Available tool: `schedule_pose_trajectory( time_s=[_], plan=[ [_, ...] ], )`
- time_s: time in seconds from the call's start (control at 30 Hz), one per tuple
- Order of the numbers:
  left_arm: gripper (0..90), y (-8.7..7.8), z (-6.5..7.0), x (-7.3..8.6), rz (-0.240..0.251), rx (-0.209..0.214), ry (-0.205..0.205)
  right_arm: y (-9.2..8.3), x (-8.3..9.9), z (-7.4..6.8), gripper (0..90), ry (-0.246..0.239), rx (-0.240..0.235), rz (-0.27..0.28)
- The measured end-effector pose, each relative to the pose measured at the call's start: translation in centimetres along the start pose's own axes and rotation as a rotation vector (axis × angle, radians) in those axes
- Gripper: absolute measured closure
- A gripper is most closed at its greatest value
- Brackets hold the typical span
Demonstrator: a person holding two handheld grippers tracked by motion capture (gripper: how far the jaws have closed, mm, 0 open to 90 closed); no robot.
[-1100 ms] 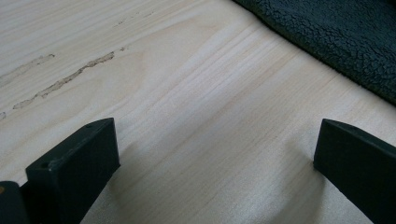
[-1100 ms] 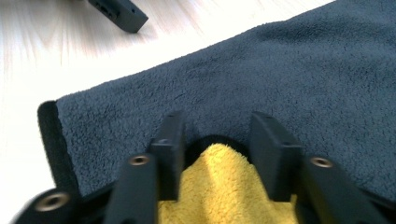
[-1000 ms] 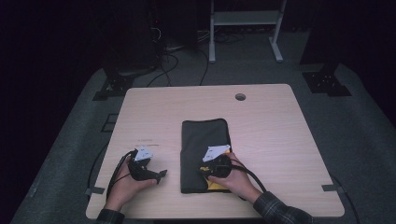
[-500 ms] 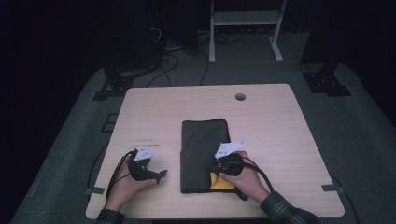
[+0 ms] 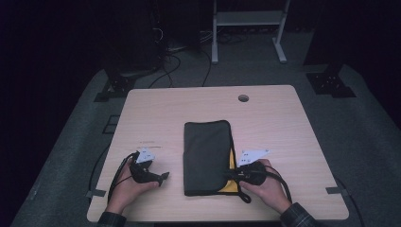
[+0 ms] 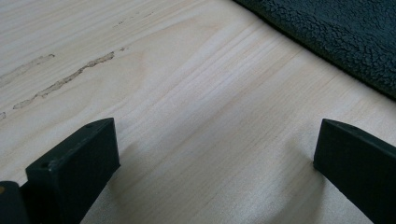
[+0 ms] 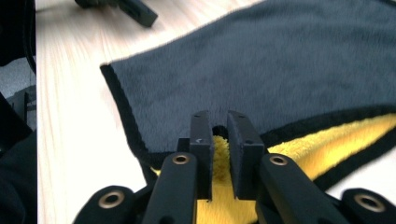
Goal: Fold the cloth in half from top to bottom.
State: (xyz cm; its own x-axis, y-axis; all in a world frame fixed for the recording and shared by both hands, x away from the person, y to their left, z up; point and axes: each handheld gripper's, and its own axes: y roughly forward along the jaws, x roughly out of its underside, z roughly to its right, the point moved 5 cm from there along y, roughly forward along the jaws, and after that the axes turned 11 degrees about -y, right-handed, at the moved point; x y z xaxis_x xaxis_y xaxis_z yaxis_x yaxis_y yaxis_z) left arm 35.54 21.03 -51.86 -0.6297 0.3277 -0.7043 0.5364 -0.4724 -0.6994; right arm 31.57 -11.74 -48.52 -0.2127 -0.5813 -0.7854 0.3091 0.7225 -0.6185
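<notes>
Towel flat at table centre, yellow underside showing. R gripper pinching near-right towel corner, apparently lifted slightly; jaws just opened a little. L gripper spread wide, resting left of towel.

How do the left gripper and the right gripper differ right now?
The left gripper has its jaws wide apart over bare table, holding nothing; the right gripper has its jaws nearly closed on the yellow layer of the folded towel. The left sits apart from the towel; the right is at its edge. Both are black and hand-held.
</notes>
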Motion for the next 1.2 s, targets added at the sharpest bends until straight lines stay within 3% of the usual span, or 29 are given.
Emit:
schedule_pose_trajectory(
  time_s=[0.57, 0.77, 1.0, 1.2],
  plan=[
    [0.0, 0.0, 0.0, 0.0, 0.001, -0.002, -0.007, -1.9, 3.8, -0.8, 77.1, 0.000, 0.027, -0.115],
    [0.0, 0.0, 0.0, 0.0, 0.001, -0.002, -0.007, -3.7, 4.5, -1.0, 76.1, 0.033, 0.039, -0.086],
    [0.0, 0.0, 0.1, 0.0, 0.003, 0.000, -0.004, -4.7, 4.5, 0.7, 67.8, 0.083, 0.090, -0.041],
    [0.0, 0.0, 0.1, 0.0, 0.002, 0.000, -0.001, -4.1, 3.4, 3.7, 61.0, 0.119, 0.126, -0.006]
  ],
)
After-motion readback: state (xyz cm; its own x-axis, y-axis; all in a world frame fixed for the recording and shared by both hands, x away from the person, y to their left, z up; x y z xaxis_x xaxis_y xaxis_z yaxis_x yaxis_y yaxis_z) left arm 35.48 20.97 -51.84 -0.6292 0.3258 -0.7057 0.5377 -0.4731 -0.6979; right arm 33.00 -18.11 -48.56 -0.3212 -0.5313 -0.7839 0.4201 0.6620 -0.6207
